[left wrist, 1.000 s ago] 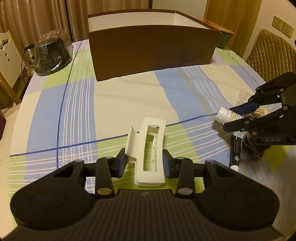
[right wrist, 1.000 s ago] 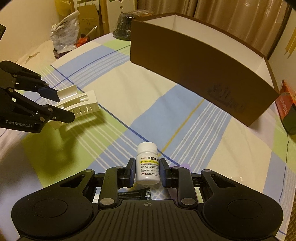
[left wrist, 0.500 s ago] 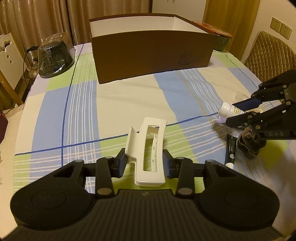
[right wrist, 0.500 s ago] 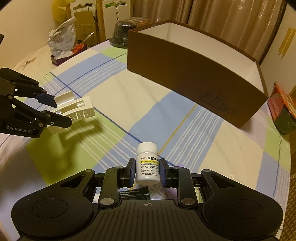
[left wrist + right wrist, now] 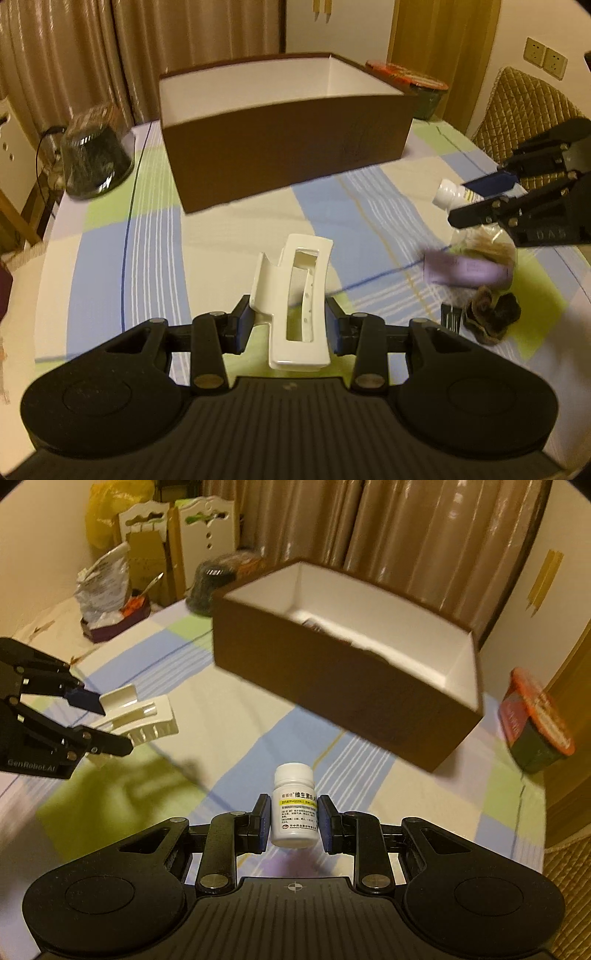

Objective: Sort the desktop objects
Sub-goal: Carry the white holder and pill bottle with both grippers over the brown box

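Note:
My left gripper is shut on a white plastic clip holder and holds it above the checked tablecloth; both also show in the right wrist view, the gripper and the holder. My right gripper is shut on a white pill bottle, raised above the table; the left wrist view shows this gripper and the bottle. A brown open box with a white inside stands ahead, and in the right wrist view the box holds some items.
On the cloth at the right lie a purple packet, a bagged snack, dark brown lumps and a black tube. A dark covered bowl sits left of the box, a red-lidded tub at its right.
Both grippers have risen with their loads and moved toward the box, so its inside now shows. The purple packet is uncovered where the bottle was.

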Tool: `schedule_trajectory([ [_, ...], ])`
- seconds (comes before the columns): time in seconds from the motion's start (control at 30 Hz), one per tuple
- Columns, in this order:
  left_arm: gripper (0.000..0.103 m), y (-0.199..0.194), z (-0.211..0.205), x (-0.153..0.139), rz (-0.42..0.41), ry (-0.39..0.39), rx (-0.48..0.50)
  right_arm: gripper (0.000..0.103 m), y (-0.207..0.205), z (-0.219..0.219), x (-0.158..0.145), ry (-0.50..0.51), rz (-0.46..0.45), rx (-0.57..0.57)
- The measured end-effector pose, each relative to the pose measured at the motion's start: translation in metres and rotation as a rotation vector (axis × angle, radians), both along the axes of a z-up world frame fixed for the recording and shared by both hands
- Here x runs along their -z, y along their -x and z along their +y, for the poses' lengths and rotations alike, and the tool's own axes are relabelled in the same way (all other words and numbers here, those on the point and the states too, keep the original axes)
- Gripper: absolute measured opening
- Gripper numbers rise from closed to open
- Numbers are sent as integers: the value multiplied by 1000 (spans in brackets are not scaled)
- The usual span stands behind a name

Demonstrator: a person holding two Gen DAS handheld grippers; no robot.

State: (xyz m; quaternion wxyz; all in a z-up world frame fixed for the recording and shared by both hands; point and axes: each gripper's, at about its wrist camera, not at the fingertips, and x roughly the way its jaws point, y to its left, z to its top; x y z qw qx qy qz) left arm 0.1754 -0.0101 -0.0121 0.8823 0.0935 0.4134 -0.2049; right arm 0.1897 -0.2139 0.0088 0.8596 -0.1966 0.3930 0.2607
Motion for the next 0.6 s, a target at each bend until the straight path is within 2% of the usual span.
schedule_trajectory([
  [0.2, 35, -20, -7, -21, -54, 0, 25, 26, -26, -7, -27, -36, -50, 21],
  [0.37, 35, -46, -12, -49, -129, 10, 37, 26, -53, -10, -56, -83, -100, 43],
  [0.6, 35, -99, -21, -90, -210, 51, 47, 26, -104, -4, -86, -122, -161, 53],
])
